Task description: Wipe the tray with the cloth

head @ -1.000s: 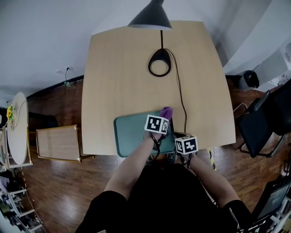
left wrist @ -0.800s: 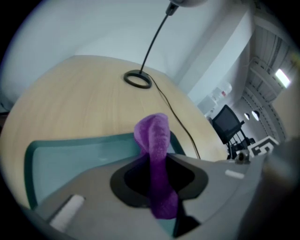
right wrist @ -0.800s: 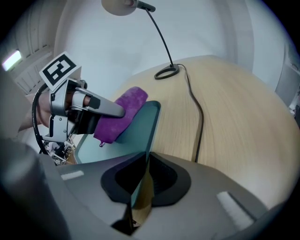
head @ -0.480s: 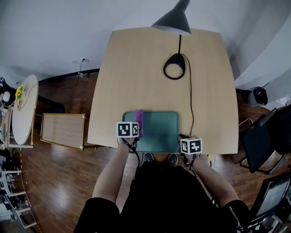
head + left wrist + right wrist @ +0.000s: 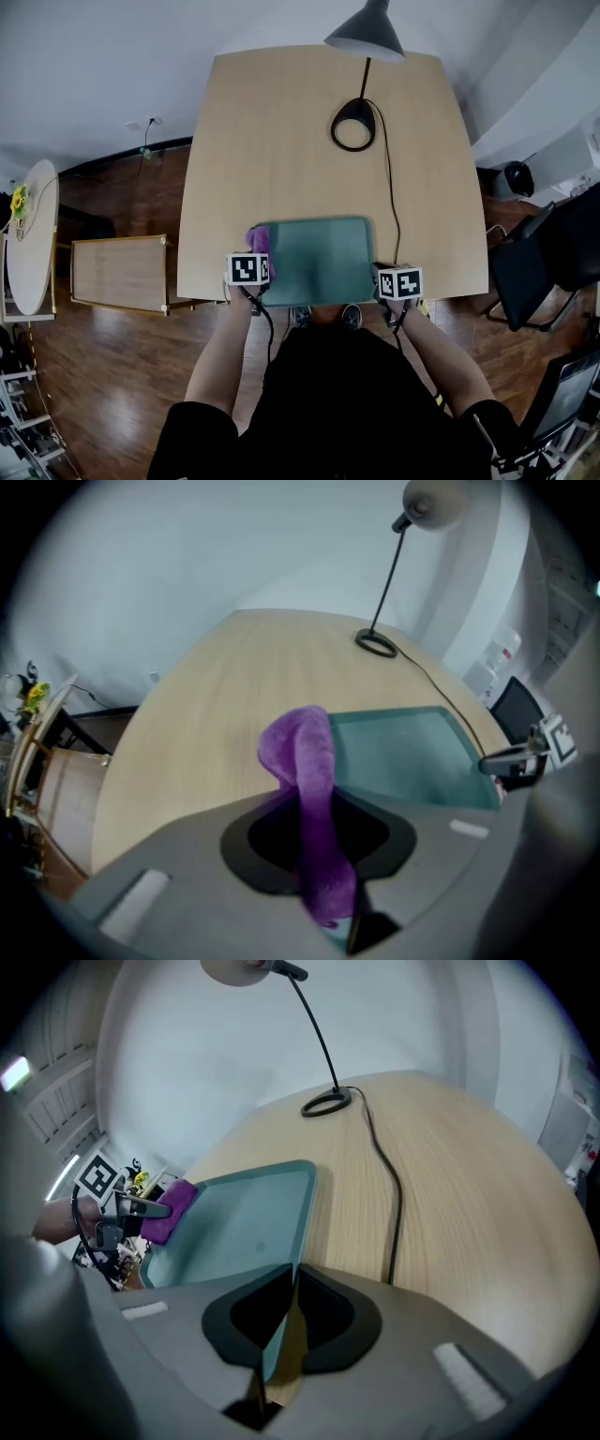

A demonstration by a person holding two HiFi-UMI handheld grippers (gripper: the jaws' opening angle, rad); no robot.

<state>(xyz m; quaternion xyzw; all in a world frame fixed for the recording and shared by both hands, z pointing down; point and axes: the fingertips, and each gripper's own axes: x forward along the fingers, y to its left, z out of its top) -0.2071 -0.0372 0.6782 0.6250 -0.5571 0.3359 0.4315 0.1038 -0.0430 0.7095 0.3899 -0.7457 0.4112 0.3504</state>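
1. Standing at the near edge of a pale wooden table (image 5: 281,141), a person holds a gripper in each hand, both pointed steeply down.
2. The left gripper (image 5: 257,251) is pinching a purple cloth (image 5: 258,238). Its jaws are closed on the fabric, which rises past them in a bunched fold.
3. The cloth sits at the left edge of the teal tray (image 5: 323,267), by the far left corner. It lies partly on the rim and partly over bare table.
4. The right gripper (image 5: 382,274) is clamped on the tray's near right corner, with the thin rim caught between its pressed-together jaws.
5. The tray lies flat along the table's near edge, between the two grippers.
6. A black desk lamp (image 5: 366,37) stands at the far side on a ring base (image 5: 353,124). Its cable (image 5: 392,202) runs towards the person, passing just right of the tray.
7. A black chair (image 5: 534,272) stands on the dark wooden floor to the right.
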